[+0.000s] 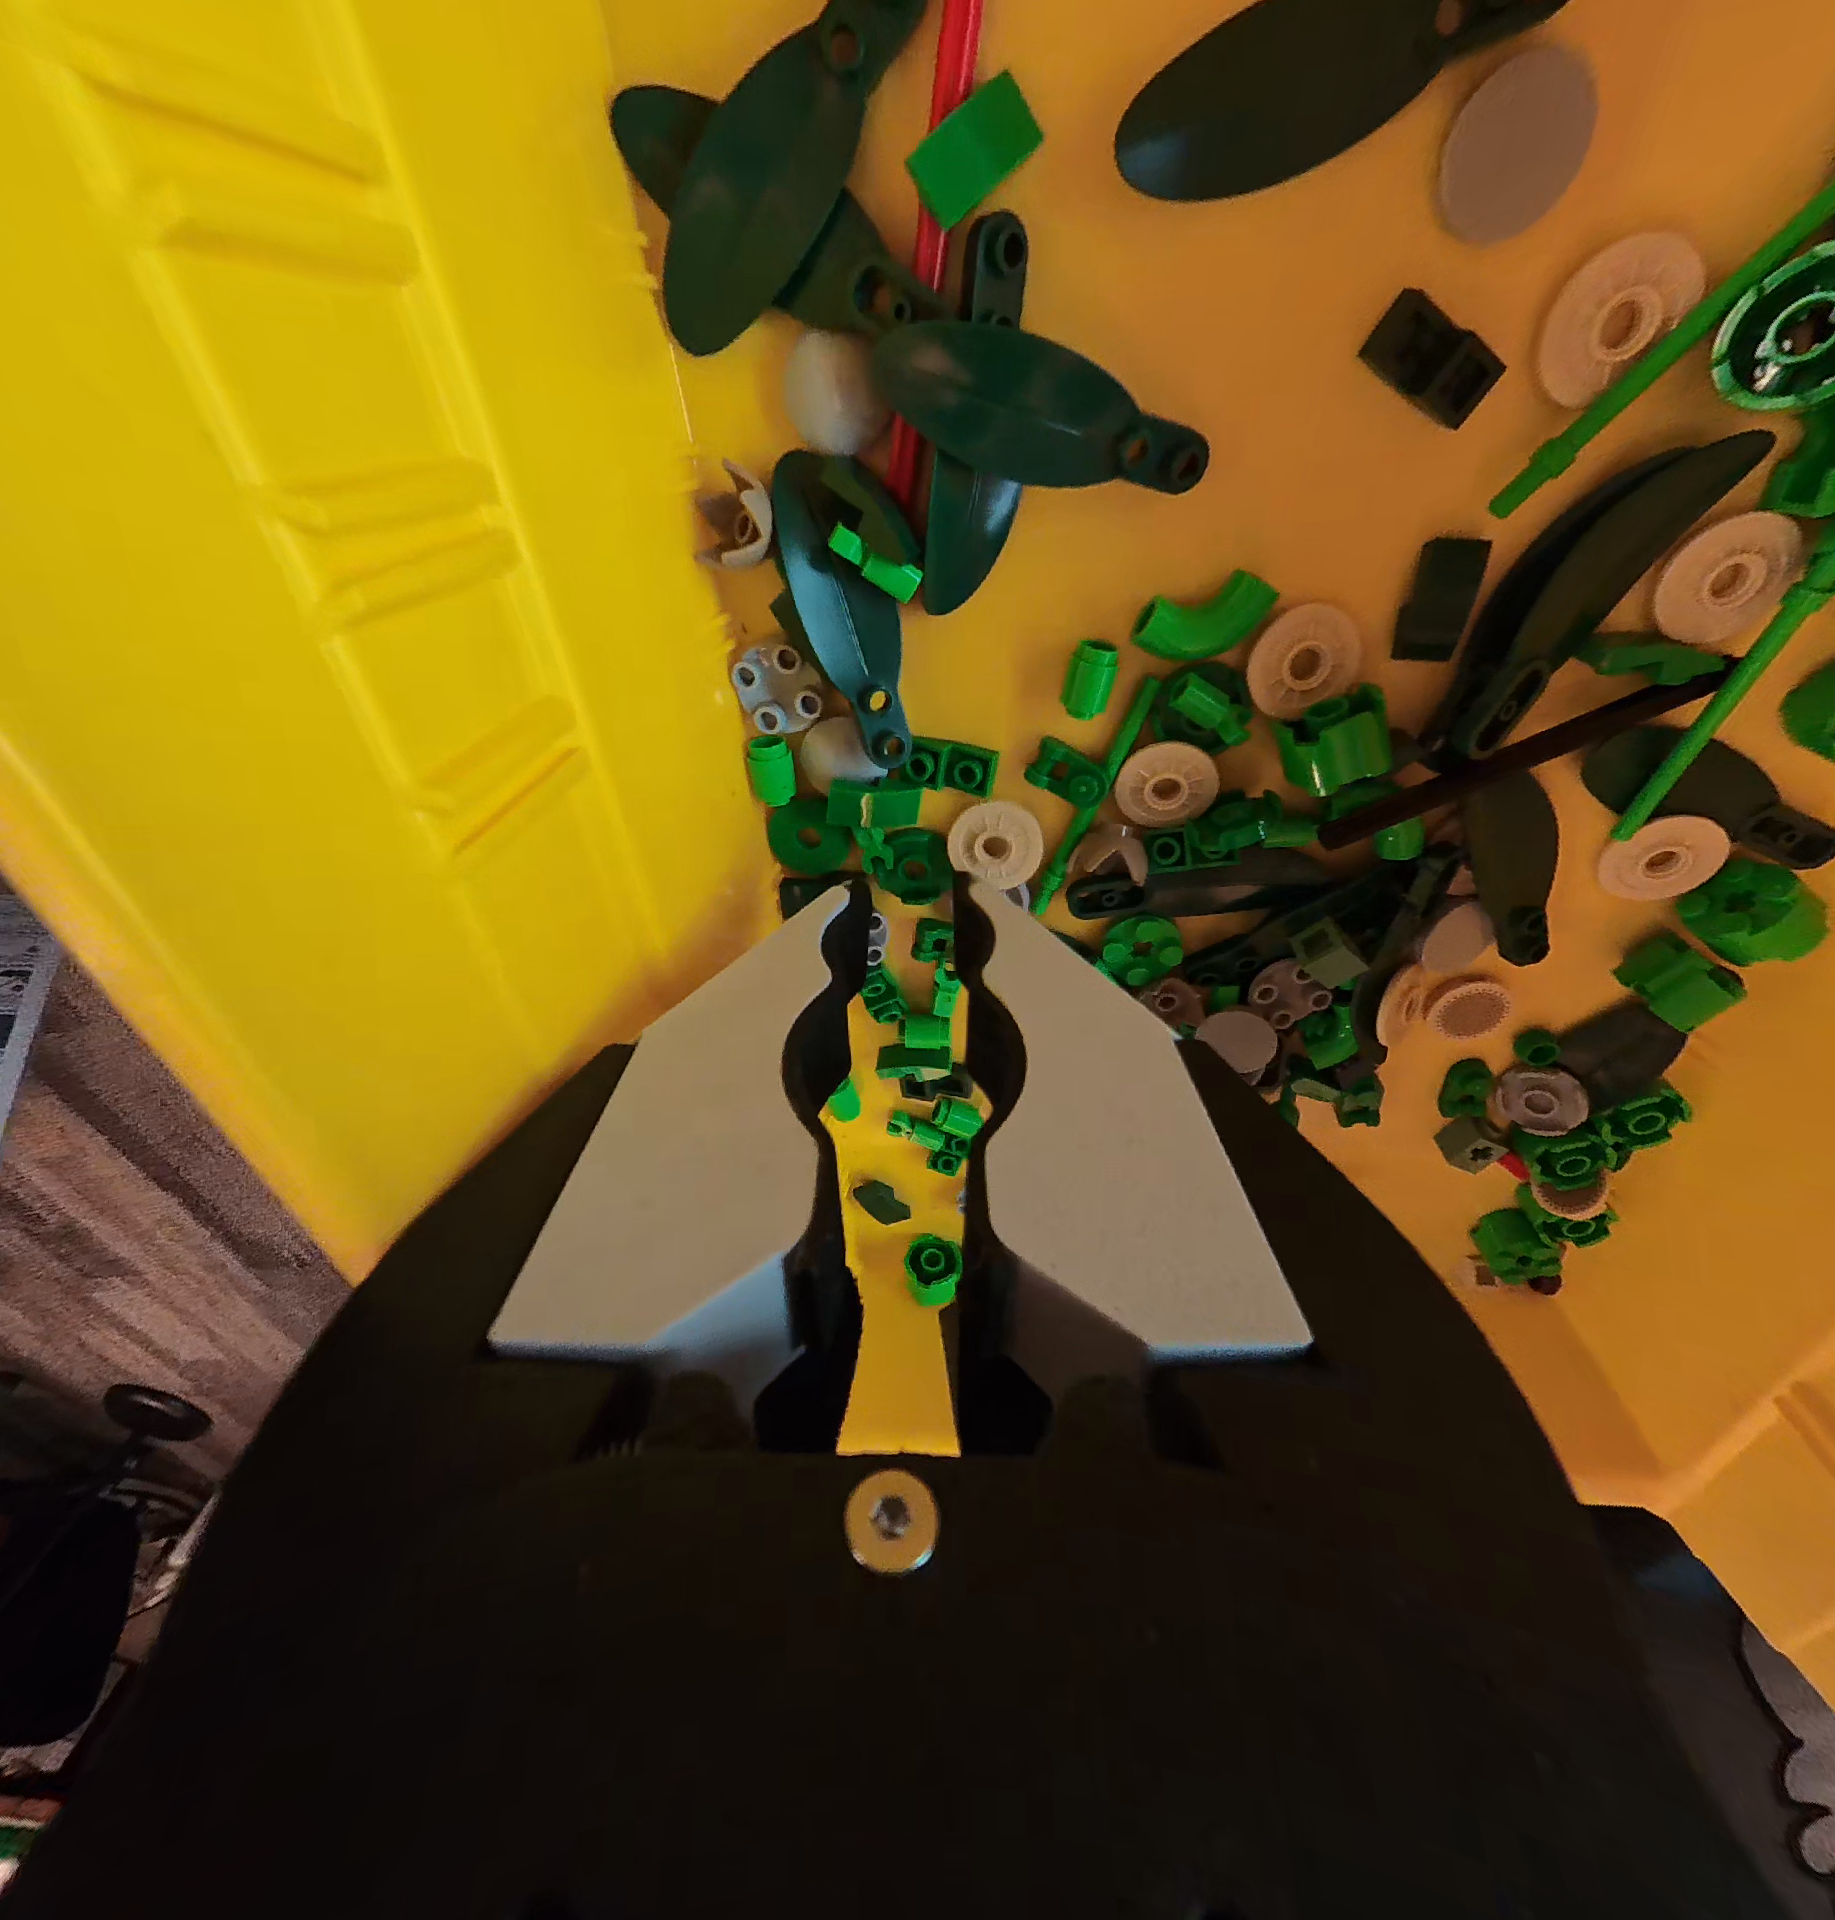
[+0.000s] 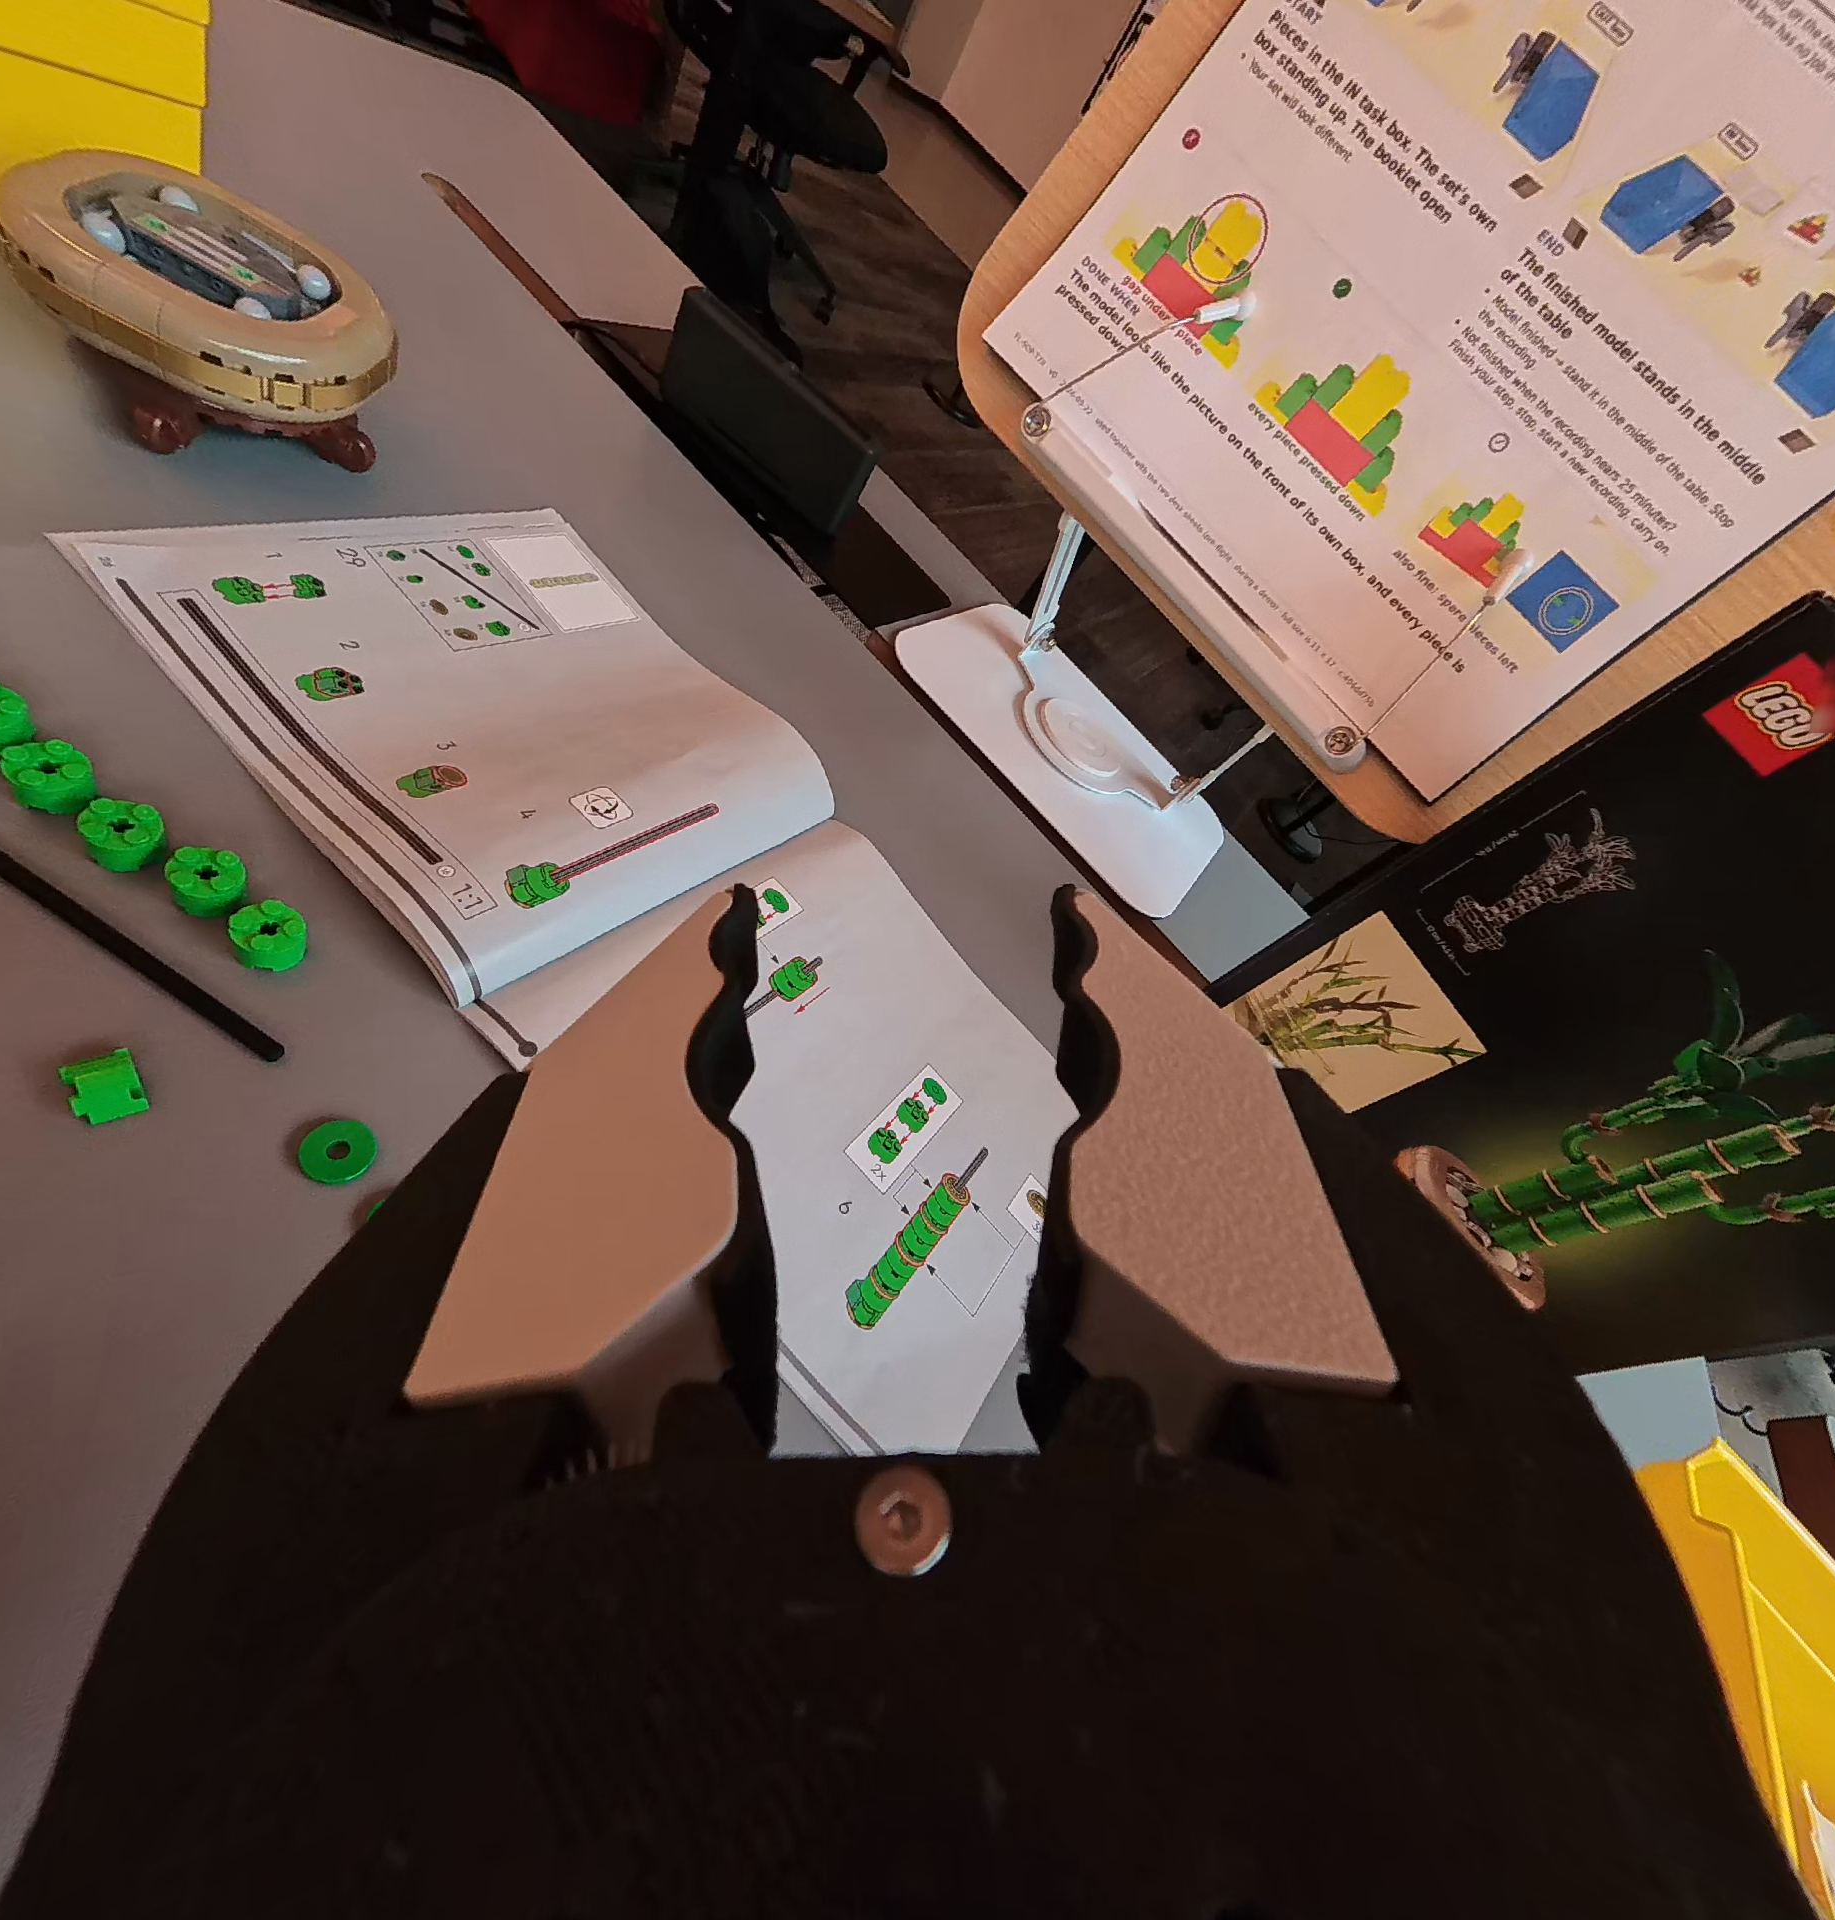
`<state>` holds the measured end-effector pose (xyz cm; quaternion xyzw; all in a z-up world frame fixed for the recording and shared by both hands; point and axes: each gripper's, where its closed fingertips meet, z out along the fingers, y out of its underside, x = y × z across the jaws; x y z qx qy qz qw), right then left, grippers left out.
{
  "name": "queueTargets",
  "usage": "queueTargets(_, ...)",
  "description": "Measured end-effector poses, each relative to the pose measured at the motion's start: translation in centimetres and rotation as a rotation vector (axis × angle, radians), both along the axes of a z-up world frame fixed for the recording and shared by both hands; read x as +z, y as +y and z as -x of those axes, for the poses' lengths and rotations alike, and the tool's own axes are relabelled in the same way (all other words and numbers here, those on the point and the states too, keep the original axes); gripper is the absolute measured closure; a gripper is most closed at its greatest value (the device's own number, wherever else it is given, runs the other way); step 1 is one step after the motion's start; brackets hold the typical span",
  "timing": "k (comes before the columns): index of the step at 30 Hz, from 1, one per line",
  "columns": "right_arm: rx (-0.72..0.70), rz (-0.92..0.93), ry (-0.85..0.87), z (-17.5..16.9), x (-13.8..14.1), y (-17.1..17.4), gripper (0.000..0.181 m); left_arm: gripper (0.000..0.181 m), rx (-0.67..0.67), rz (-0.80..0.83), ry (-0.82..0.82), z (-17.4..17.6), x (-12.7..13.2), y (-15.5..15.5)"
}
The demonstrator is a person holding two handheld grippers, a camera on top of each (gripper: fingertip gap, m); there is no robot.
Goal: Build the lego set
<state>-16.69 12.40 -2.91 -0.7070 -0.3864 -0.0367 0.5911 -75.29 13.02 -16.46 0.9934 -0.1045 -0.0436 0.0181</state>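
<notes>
My left gripper [image 1: 911,891] hangs over the yellow bin [image 1: 1308,364], close to its left wall [image 1: 321,520]. Its jaws stand a narrow gap apart and hold nothing. Small green pieces [image 1: 928,1039] lie below the gap, and a dark green round piece [image 1: 908,864] lies just past the tips. My right gripper [image 2: 902,904] is wide open and empty above the open instruction booklet [image 2: 425,727]. On the grey table [image 2: 165,1351] lie a row of green round bricks [image 2: 123,831], a black axle [image 2: 113,935], a small green brick [image 2: 102,1086] and a flat green ring [image 2: 337,1150].
The bin also holds dark green leaves [image 1: 757,208], tan dishes [image 1: 1619,312], a red rod [image 1: 934,239] and green bars [image 1: 1671,343]. A tan oval model [image 2: 196,301] stands at the far left. The set's black box [image 2: 1619,1039] and a sheet on a stand [image 2: 1412,364] are to the right. The small green brick [image 2: 102,1086] is closer to my right gripper, around 15 centimetres from its tips; the left tips are 50 centimetres off.
</notes>
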Motion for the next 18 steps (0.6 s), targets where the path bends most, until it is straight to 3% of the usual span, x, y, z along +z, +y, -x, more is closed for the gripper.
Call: queueTargets(18,0.004,-0.003,-0.01,0.14,0.02,-0.11,0.124,0.168,-0.018,0.024,-0.002,-0.2,-0.46,-0.16)
